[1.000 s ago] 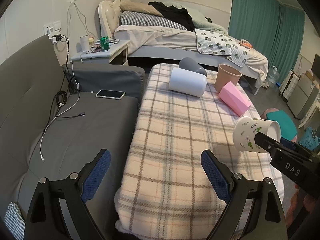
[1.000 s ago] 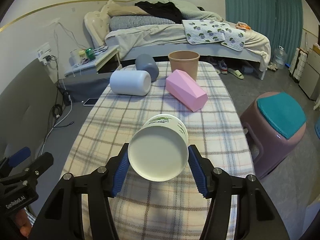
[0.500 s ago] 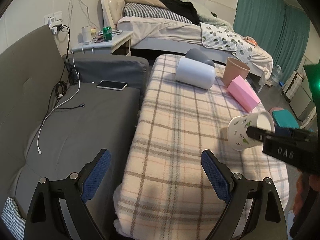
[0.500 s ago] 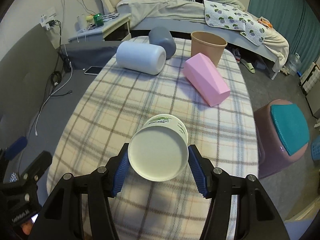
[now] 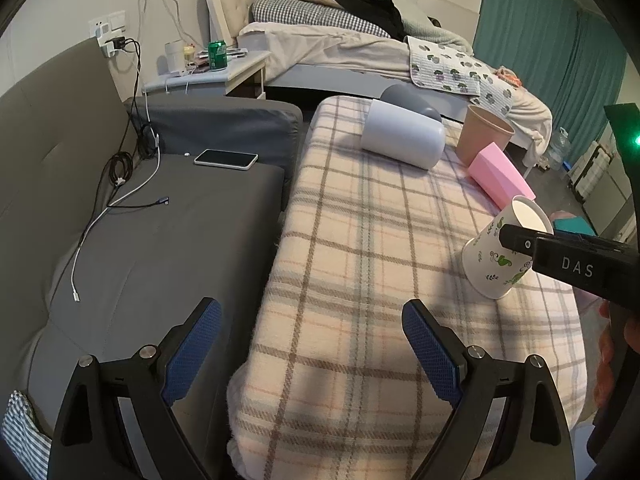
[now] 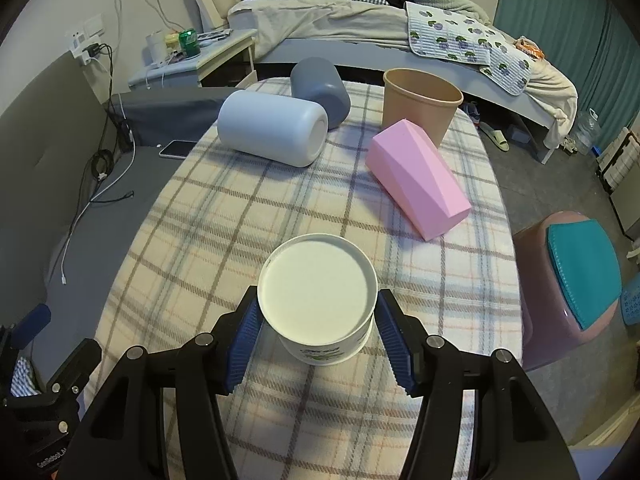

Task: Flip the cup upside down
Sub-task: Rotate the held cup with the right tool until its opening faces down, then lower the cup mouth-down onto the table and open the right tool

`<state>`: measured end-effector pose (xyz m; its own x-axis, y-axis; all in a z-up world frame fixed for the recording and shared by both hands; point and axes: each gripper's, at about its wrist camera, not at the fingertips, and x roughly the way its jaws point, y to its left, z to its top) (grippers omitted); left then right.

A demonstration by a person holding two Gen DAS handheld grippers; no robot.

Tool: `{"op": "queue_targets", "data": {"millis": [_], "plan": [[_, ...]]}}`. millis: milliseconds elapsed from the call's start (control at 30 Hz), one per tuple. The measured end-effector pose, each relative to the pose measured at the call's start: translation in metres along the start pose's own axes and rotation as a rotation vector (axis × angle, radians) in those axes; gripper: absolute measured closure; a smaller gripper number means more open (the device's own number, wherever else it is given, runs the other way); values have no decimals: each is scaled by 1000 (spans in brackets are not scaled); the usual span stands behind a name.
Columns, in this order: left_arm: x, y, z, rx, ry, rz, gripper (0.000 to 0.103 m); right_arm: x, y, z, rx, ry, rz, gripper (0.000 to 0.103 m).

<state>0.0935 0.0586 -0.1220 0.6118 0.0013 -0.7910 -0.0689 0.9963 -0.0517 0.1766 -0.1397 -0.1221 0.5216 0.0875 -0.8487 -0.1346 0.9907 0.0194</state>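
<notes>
A white paper cup with green leaf prints [image 6: 318, 296] is held between the blue pads of my right gripper [image 6: 318, 334], base toward the camera, mouth down toward the plaid blanket [image 6: 224, 216]. In the left wrist view the cup [image 5: 496, 258] is tilted, its lower rim at or just above the blanket; contact cannot be told. The right gripper's black finger [image 5: 560, 258] crosses it. My left gripper [image 5: 312, 350] is open and empty over the blanket's near left edge.
On the far blanket lie a pale blue cylinder [image 6: 272, 134], a dark grey cylinder [image 6: 320, 90] and a pink faceted cup [image 6: 418, 182], beside an upright tan cup [image 6: 420, 102]. A grey sofa with a phone [image 5: 226, 159] is left. A stool [image 6: 576, 276] stands right.
My right gripper has turned the cup from lying sideways in the air to mouth-down and lowered it toward the blanket. The left gripper has stayed open.
</notes>
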Motion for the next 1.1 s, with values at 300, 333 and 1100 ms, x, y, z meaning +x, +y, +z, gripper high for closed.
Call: {"op": "queue_targets", "data": {"millis": [300,333,1100], "plan": [[-15,-10,1,24,-26,5,8,-9,-5,-4,17,-45,-2,36],[-18,-12,2,28,-30,7,8,-13,-6,-4,24,-58,5,34],[-144,-87,4,124,-289,-16,8,-183,-71,-60,99,-340,25,33]]}}
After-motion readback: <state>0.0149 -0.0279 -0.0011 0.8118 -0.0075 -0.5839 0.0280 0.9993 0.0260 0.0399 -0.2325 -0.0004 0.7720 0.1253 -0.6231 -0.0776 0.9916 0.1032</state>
